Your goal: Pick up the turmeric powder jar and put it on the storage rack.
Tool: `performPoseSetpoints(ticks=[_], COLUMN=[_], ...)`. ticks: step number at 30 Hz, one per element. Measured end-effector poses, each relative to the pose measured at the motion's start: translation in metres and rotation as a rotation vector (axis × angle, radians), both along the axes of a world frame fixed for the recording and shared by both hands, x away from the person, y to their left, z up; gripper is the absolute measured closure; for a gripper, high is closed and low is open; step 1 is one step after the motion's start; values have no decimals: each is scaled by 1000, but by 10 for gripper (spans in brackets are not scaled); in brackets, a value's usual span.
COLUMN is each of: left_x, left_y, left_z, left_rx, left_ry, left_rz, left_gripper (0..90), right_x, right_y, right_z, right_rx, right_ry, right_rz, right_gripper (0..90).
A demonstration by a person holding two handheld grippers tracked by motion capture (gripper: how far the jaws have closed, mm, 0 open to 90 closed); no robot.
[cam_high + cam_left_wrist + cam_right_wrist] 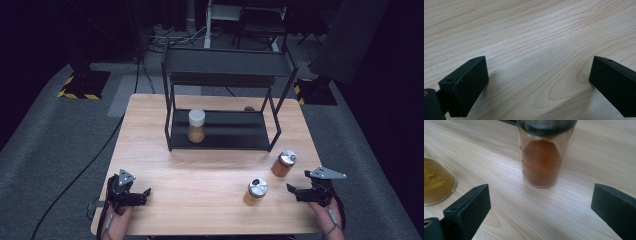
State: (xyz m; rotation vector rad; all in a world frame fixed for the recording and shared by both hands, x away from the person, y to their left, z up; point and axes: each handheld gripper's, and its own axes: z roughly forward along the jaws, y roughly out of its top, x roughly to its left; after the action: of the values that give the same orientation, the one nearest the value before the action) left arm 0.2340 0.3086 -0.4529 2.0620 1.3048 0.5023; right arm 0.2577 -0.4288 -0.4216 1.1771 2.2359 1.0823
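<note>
On near right of wooden table (165, 150), right gripper (295, 191) jaws spread wide, empty, aimed at red-spice jar (541, 157); best approach: advance level, straddle glass below metal lid, close squarely, avoid yellow-spice jar (256, 192) just beside. Left gripper (145, 195) equally wide, empty, low over bare wood. Black shelf (220, 131) holds white-capped jar (196, 126). Red-spice jar: clear, upright, graduated marks, roughly half full

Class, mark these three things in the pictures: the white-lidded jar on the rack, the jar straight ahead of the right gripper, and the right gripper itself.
White-lidded jar (196, 131), high view, on its glass body.
Orange-powder jar (542, 162), right gripper view, on the powder-filled glass.
Right gripper (294, 191), high view, midway between its fingertips.
</note>
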Motion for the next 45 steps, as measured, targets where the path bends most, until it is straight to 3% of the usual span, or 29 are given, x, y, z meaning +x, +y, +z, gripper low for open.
performPoseSetpoints(ticks=[14,26,37,45], left_x=[1,1,1,1], left_y=[-1,-1,-1,-2], left_z=[0,0,0,0], left_rx=[-1,-1,0,-2], left_ry=[4,3,3,4], left_rz=[2,1,1,4], left_gripper=[6,6,6,3], right_x=[-11,-9,-7,-1], right_y=[6,31,63,90], right_z=[41,67,80,81], right_rx=[30,40,43,26], right_ry=[-51,-62,-74,-58], right_rz=[49,127,223,300], right_gripper=[21,21,20,20])
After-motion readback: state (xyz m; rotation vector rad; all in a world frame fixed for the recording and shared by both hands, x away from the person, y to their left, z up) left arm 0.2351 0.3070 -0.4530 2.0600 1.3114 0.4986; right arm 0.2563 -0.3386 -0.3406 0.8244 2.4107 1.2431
